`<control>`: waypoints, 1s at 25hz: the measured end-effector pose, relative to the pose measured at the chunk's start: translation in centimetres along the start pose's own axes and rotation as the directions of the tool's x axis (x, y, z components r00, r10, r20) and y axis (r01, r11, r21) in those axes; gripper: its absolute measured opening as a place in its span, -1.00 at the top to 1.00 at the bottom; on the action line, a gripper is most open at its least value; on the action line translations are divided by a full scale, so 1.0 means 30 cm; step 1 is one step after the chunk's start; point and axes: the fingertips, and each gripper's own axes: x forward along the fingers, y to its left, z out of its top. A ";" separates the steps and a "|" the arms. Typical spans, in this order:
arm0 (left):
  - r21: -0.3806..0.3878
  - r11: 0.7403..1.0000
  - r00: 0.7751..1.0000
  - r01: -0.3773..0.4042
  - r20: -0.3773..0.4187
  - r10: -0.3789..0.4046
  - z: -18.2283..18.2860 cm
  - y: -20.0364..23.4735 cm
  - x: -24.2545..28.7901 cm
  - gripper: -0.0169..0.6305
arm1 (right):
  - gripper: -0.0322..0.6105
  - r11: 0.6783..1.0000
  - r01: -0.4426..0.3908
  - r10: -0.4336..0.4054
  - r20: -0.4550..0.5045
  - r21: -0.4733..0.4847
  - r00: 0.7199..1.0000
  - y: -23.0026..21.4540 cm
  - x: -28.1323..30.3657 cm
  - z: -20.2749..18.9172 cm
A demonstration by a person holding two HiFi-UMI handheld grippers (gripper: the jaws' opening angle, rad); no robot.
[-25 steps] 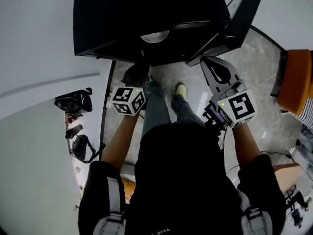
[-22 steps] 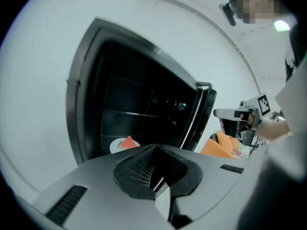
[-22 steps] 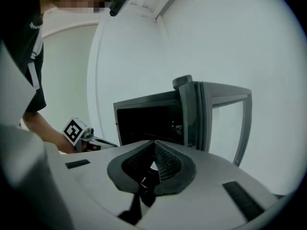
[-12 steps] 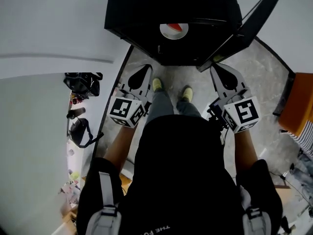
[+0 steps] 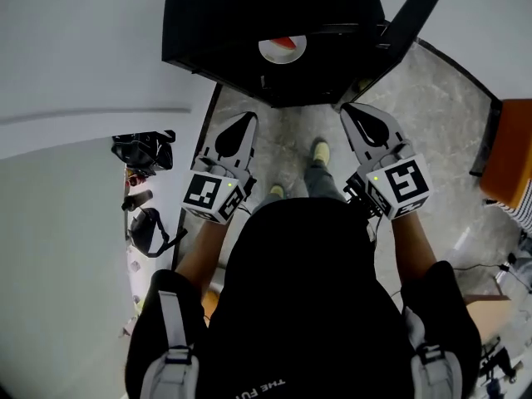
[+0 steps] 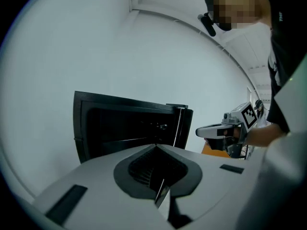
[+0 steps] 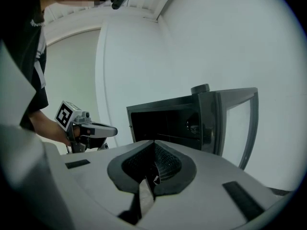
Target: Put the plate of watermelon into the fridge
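Note:
The black fridge [image 5: 274,32] stands in front of me with its door [image 5: 416,11] swung out to the right. Inside, on a shelf, sits the white plate of watermelon [image 5: 281,48], red pieces showing. My left gripper [image 5: 248,117] hangs shut and empty just short of the fridge's lower left front. At the lower right front my right gripper [image 5: 347,108] is also shut with nothing in it. In the left gripper view the shut gripper [image 6: 156,146] points at the dark fridge interior [image 6: 120,128]; in the right gripper view the other one [image 7: 154,142] does the same.
Black bags [image 5: 143,150] and small items lie on the floor along the white wall at the left. An orange seat [image 5: 511,152] stands at the right. The person's feet [image 5: 320,150] are on the marble floor just before the fridge.
The left gripper has risen from low against the fridge front and now sits level with the right one. The plate has come into plain view inside the fridge. The right gripper barely shifted.

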 end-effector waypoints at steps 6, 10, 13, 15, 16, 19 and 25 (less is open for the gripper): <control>0.038 0.996 0.997 0.080 0.015 -0.081 0.008 -0.067 -0.026 0.91 | 0.86 0.998 0.063 -0.063 0.014 0.012 0.998 0.023 -0.041 -0.037; 0.036 0.991 0.991 0.129 0.031 -0.130 -0.007 -0.087 -0.083 0.91 | 0.86 0.993 0.118 -0.118 0.032 0.008 0.992 0.087 -0.081 -0.038; 0.039 0.987 0.986 0.157 0.043 -0.159 -0.025 -0.087 -0.138 0.91 | 0.86 0.989 0.151 -0.151 0.037 0.002 0.988 0.146 -0.103 -0.047; 0.048 0.984 0.983 0.173 0.051 -0.175 -0.037 -0.089 -0.182 0.91 | 0.86 0.985 0.174 -0.174 0.052 -0.003 0.983 0.186 -0.119 -0.049; 0.048 0.983 0.982 0.179 0.057 -0.181 -0.043 -0.091 -0.207 0.91 | 0.86 0.983 0.184 -0.183 0.061 -0.009 0.981 0.206 -0.128 -0.051; 0.039 0.980 0.978 0.193 0.078 -0.196 -0.061 -0.098 -0.296 0.91 | 0.86 0.977 0.211 -0.210 0.025 -0.021 0.977 0.284 -0.169 -0.079; 0.044 0.975 0.968 0.220 0.115 -0.223 -0.110 -0.121 -0.506 0.91 | 0.86 0.965 0.260 -0.254 0.114 -0.035 0.960 0.469 -0.245 -0.082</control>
